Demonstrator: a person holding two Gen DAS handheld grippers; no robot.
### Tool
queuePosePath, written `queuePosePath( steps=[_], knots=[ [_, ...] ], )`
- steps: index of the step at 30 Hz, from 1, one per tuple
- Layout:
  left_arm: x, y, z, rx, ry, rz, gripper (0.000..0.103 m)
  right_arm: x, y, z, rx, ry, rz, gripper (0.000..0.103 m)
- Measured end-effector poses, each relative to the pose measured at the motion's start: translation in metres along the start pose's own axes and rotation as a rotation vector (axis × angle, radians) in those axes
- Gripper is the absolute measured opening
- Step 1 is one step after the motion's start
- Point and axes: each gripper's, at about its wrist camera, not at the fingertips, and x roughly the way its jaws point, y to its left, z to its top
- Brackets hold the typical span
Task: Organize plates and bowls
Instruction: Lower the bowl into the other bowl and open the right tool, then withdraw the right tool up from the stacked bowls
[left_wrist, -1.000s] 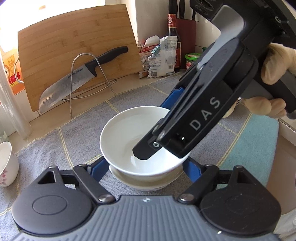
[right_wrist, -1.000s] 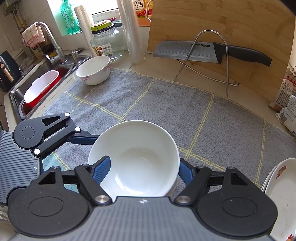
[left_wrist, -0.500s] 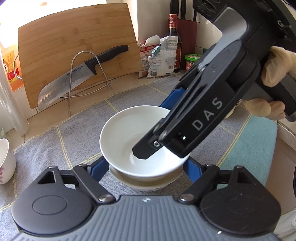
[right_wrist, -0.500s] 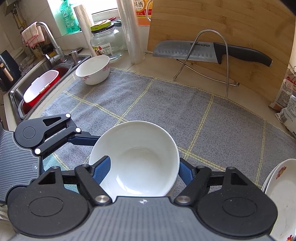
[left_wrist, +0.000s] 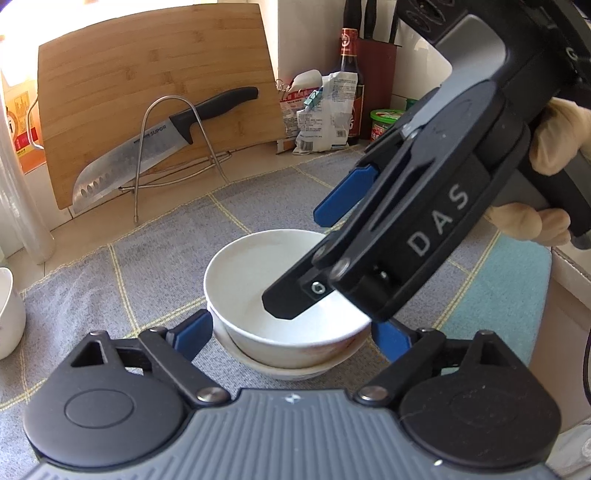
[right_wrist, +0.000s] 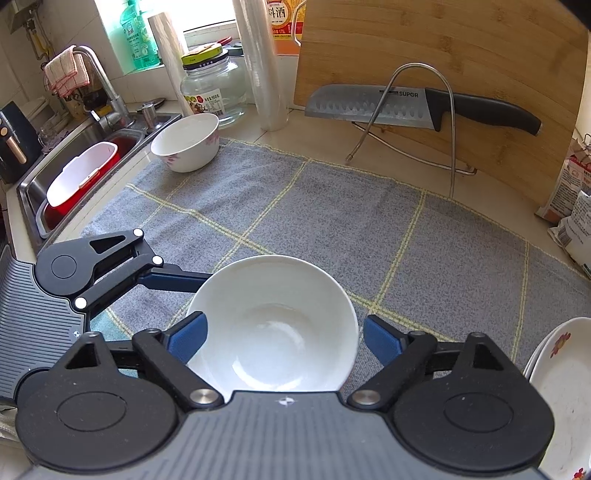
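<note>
Between the blue pads of both grippers sits the white bowl (left_wrist: 255, 280), nested in a second bowl (left_wrist: 280, 363) on the grey checked mat (right_wrist: 332, 221) that covers the desk. The left gripper (left_wrist: 291, 332) has its jaws opening, with the bowl stack between them and a sliver of gap at each pad. The right gripper (right_wrist: 282, 338) reaches down over the same bowl, its jaws also opening and standing clear of the rim on both sides, so neither tool grips anything.

Right of the bowl stack, a floral plate (right_wrist: 561, 387) lies at the mat's edge. Beyond the stack to the left, a floral bowl (right_wrist: 184, 146) stands near the sink (right_wrist: 88, 147). Behind the stack, a knife (right_wrist: 406, 105) rests on a wire rack against a bamboo cutting board (right_wrist: 461, 48).

The risk, I judge, is a pad catching the top bowl's rim on withdrawal and tilting it in its seat.
</note>
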Motion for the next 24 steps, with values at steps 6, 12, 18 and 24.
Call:
queuePosePath(
  steps=[6,12,18,24],
  knots=[
    [-0.012,0.003,-0.001,-0.013,-0.037,-0.016,0.098,-0.008,0.001,-0.001,-0.007,-0.040,-0.040,0.103],
    [-0.020,0.009,-0.006,-0.005,-0.051,0.016,0.099,-0.005,0.012,-0.007,-0.044,-0.038,-0.075,0.103],
    [-0.028,0.019,-0.006,-0.019,-0.083,0.060,0.099,-0.018,0.014,-0.008,-0.014,-0.103,-0.130,0.103],
    [-0.024,0.036,-0.006,-0.057,-0.092,0.113,0.099,-0.036,0.007,-0.013,0.051,-0.172,-0.191,0.103]
  ],
)
